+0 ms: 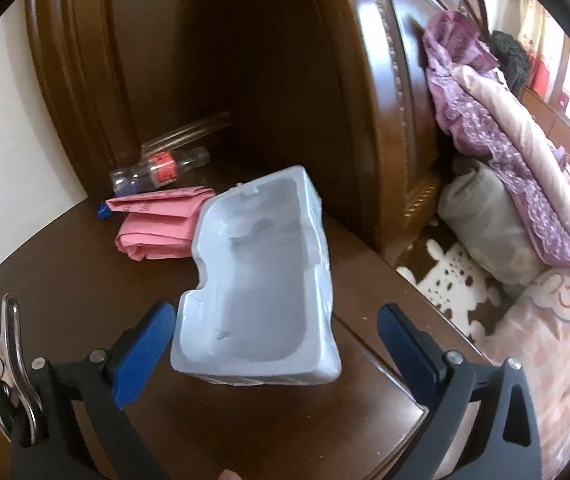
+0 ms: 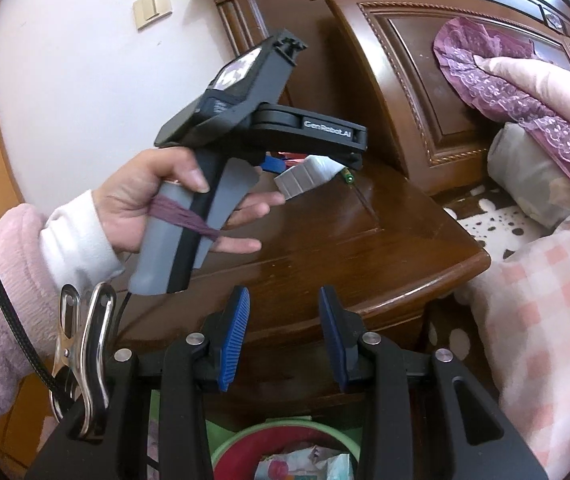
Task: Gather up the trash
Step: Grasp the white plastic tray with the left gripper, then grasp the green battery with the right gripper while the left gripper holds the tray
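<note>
— While my left gripper (image 1: pixel 273 344) hangs spread wide, where's the white tray (image 1: pixel 261 280)?

— Between its pads, on the bench (image 1: pixel 65 280), near the pink packet (image 1: pixel 157 228). My right gripper (image 2: pixel 283 336) is parted, empty.

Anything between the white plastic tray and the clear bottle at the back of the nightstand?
Yes: in the left wrist view, folded pink paper lies between the white plastic tray and the clear bottle on the nightstand.

The word "GenRobot.AI" is written in pale letters on the black side of the left gripper (image 2: pixel 317 160). Small dark print is seen on the pink paper (image 1: pixel 153 224), but it cannot be read.
</note>
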The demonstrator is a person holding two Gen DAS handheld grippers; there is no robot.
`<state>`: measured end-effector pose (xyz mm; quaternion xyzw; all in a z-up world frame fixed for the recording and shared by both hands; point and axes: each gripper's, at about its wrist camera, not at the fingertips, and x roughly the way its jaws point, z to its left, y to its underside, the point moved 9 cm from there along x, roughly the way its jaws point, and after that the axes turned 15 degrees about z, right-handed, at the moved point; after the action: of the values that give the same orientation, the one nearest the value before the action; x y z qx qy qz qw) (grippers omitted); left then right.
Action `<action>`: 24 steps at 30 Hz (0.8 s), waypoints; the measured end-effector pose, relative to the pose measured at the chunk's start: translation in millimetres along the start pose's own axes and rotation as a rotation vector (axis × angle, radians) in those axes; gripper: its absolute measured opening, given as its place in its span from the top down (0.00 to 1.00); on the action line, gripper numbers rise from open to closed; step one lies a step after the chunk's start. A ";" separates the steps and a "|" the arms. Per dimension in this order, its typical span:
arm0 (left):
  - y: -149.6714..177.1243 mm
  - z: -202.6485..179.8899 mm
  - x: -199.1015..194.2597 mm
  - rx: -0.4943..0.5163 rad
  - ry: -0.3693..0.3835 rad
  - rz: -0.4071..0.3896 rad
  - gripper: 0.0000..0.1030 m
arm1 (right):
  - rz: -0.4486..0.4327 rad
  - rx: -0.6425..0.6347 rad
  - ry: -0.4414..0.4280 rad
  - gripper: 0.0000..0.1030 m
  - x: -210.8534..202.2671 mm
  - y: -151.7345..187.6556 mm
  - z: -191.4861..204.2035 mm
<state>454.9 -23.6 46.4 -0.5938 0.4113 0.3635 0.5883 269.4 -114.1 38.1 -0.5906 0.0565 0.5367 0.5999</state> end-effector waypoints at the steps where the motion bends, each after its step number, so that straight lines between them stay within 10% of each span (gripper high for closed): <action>1: -0.3 2.0 -0.4 -0.006 -0.001 -0.002 0.00 | 0.000 -0.003 0.002 0.64 0.1 0.1 0.9; 10: 10.1 10.9 24.2 -0.035 -0.004 0.084 0.00 | 0.002 0.005 -0.013 0.64 2.6 -0.1 1.6; 24: 35.1 10.2 -7.6 0.012 -0.105 -0.022 0.25 | 0.027 0.018 0.009 0.64 11.6 3.8 0.6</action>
<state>420.2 -12.0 38.9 -0.5748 0.3753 0.3854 0.6166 271.2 -108.0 27.6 -0.5865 0.0720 0.5416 0.5979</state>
